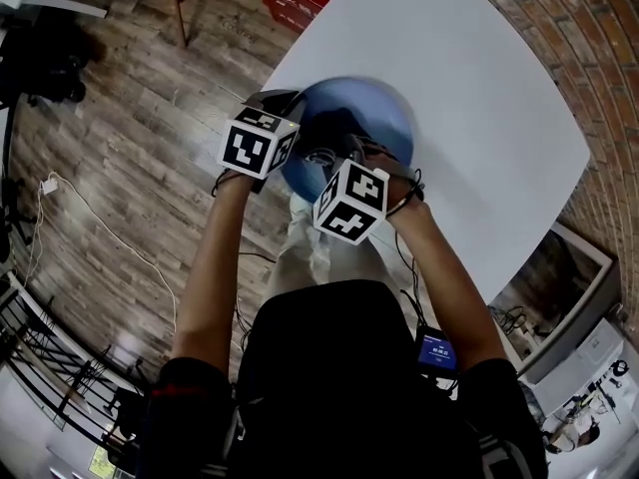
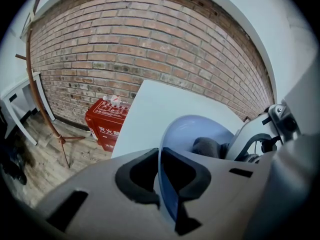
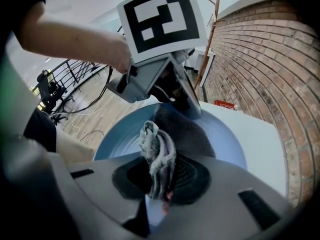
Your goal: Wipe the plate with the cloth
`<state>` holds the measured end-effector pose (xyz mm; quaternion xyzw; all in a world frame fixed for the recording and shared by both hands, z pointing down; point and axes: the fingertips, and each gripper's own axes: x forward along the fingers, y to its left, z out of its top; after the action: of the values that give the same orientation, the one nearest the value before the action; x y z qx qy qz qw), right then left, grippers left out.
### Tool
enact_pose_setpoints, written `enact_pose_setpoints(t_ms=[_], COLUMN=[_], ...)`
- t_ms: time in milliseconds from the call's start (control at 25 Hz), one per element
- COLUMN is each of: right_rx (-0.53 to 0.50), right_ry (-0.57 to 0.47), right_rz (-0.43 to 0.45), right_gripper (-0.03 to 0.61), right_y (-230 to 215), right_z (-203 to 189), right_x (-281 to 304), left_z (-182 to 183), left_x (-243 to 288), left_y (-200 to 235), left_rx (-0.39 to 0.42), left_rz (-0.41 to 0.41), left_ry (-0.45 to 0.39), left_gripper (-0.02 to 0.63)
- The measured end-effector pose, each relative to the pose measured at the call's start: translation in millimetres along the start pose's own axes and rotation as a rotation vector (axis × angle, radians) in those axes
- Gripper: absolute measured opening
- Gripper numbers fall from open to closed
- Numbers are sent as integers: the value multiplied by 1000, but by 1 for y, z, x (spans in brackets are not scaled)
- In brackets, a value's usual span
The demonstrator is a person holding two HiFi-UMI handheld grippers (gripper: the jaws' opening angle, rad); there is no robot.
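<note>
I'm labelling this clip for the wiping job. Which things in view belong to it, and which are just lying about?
In the job:
blue plate, rim clamped in the left gripper
grey cloth, pinched in the right gripper

Lying about:
red box
white table

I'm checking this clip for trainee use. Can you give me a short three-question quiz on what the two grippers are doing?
1. True or false: the left gripper is shut on the rim of the plate.
2. What is clamped between the jaws of the right gripper?
3. What colour is the plate? A) red B) blue C) white

Key: 1 true; 2 the cloth; 3 B.
</note>
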<state>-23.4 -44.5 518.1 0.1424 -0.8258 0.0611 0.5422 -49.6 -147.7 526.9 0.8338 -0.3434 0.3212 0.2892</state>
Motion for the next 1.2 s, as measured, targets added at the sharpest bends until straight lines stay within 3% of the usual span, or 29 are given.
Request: enact_pose_setpoints(t_ms=[360,800,1200], right_rx=[2,9,126], right_ry=[36,49,-47], right_rz=[-22,-78,-200], right_gripper=[51,51,51], right_y=[-11,-16,-26], right_z=[-3,-10,2], right_x=[-5,-16,-68], left_z=[-1,13,21], left_x=[-5,-48,-87], left_y=[0,10,-12], left_rx=[31,-22,14], left_rz=[-16,63,86], left_ry=[12,-118,-160], left_gripper=[37,38,37])
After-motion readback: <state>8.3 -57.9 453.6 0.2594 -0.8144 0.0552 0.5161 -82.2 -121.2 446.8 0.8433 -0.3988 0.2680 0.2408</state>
